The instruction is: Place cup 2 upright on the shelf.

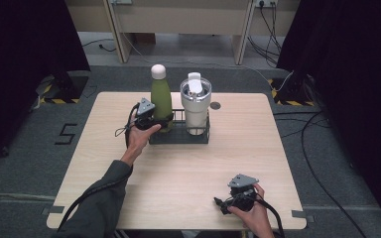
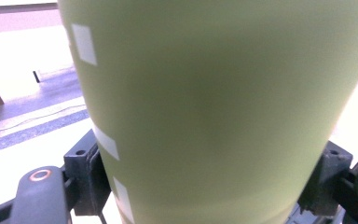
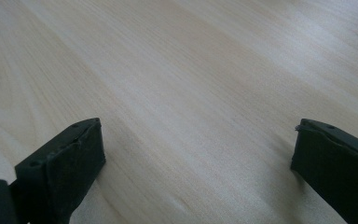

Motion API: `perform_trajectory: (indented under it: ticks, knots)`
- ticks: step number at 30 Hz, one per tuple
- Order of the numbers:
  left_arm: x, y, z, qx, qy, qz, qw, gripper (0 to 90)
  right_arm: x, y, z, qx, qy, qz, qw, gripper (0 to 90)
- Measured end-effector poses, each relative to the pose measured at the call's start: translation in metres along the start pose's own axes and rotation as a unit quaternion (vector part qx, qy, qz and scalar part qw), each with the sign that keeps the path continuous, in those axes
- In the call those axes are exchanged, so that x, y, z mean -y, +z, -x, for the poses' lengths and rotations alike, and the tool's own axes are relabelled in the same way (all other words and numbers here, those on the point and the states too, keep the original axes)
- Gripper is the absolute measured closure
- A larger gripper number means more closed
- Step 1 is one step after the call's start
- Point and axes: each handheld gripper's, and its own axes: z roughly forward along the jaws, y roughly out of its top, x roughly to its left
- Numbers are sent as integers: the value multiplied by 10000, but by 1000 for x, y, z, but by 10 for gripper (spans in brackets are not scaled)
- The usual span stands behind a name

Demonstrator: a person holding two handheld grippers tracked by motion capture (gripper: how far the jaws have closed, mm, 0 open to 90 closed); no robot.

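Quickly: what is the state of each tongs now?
Left tongs: closed on the green bottle.
Right tongs: open, holding nothing, over the table.

High view: fixed above the person's side, facing forward and down, far enough to take in the whole table [image 1: 178, 168], the rack [image 1: 178, 136] and floor beyond. Left gripper view: rides its gripper, facing level, pressed up against the green bottle [image 2: 214, 107], which the high view also shows [image 1: 161, 99]. Right gripper view: low over the tabletop [image 3: 177, 70], angled down at bare wood near the table's front edge.
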Motion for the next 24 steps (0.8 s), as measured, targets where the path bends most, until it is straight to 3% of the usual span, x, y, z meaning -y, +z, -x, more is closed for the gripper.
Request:
perform_trajectory:
  ticks: [5,9,24]
  knots:
    - [3,-2,1,-20,26,66,10000,205,0,0,0,2,-5,3,10000,27]
    - [6,-3,5,-16,210,132,9997,204,0,0,0,6,-18,5,10000,28]
    - [10,-5,6,-134,145,258,9995,170,0,0,0,3,-18,5,10000,27]
